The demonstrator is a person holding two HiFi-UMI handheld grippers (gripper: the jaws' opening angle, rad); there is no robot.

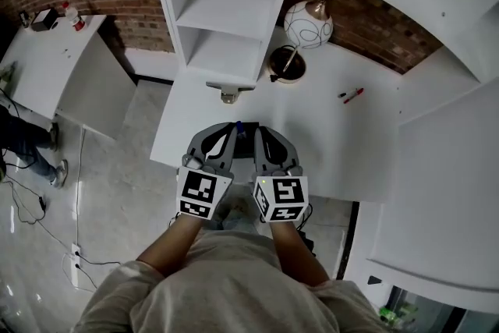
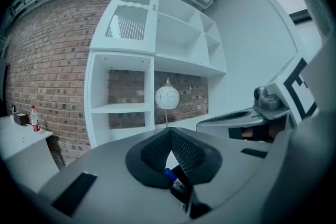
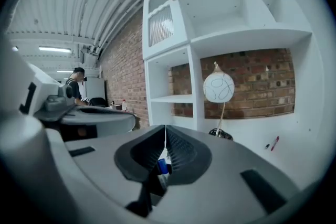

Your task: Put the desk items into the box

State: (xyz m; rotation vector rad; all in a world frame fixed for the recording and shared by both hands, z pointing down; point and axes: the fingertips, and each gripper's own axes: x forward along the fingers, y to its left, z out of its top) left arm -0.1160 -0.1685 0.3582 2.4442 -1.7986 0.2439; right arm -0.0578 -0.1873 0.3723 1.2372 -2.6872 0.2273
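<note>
**Reaching out from grey sleeves (image 1: pixel 117 294), clenching tight**

Head view: holding the left gripper (image 1: pixel 221 132) and right gripper (image 1: pixel 269 135) side by side above the front edge of the white desk (image 1: pixel 343 144), showing a blue-capped pen (image 1: pixel 239 124) between their tips. Leaving a red pen (image 1: pixel 352 95) lying on the desk, well off to the right, beyond a globe lamp (image 1: pixel 308 25) and a dark round dish (image 1: pixel 287 64).

Left gripper view: pressing the jaw tips together, squeezing the blue-capped pen (image 2: pixel 169 175) lower in the gap; facing a white shelf unit (image 2: pixel 123 86) and the lamp.

Right gripper view: likewise clenching, tips meeting, gripping the pen's blue cap (image 3: pixel 163 167); looking toward lamp, dish and red pen (image 3: pixel 274 142).
</note>
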